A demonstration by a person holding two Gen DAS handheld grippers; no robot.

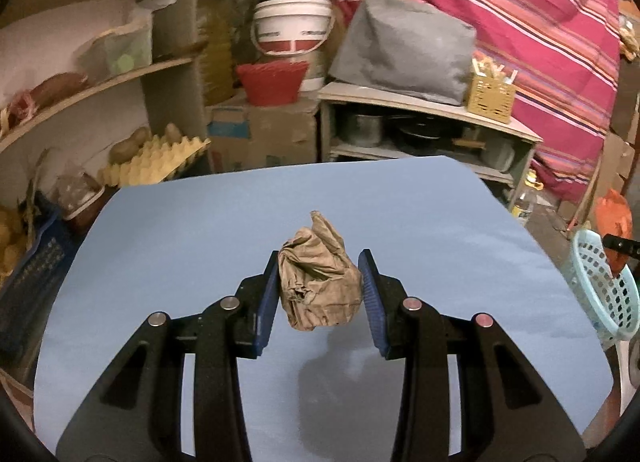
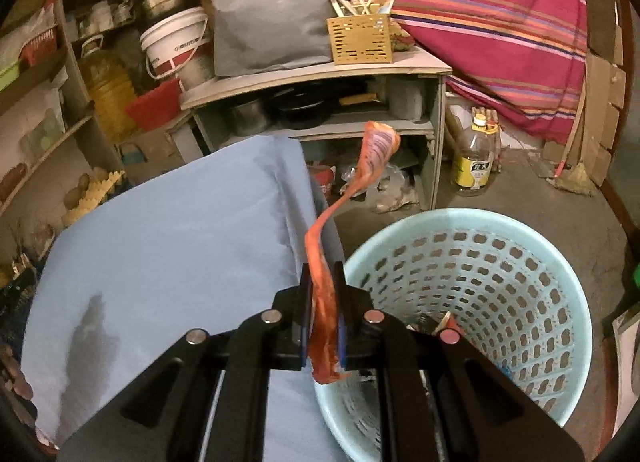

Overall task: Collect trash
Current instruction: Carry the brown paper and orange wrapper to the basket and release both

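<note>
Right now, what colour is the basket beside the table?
Pale blue basket with perforated walls; shows best in the right wrist view.

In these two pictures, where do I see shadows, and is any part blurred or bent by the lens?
Left wrist view: a dark shadow lies on the blue table under the crumpled brown paper; shelves at the edges curve and look soft. Right wrist view: another shadow on the blue surface at left; the orange wrapper tip is blurred.

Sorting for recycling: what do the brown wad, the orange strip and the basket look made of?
Brown wad: likely paper, matte, with sharp crumpled creases. Orange strip: probably thin plastic wrapper, slightly glossy, twisted and limp. Basket: moulded plastic, pale blue, smooth, with regular punched holes.
</note>
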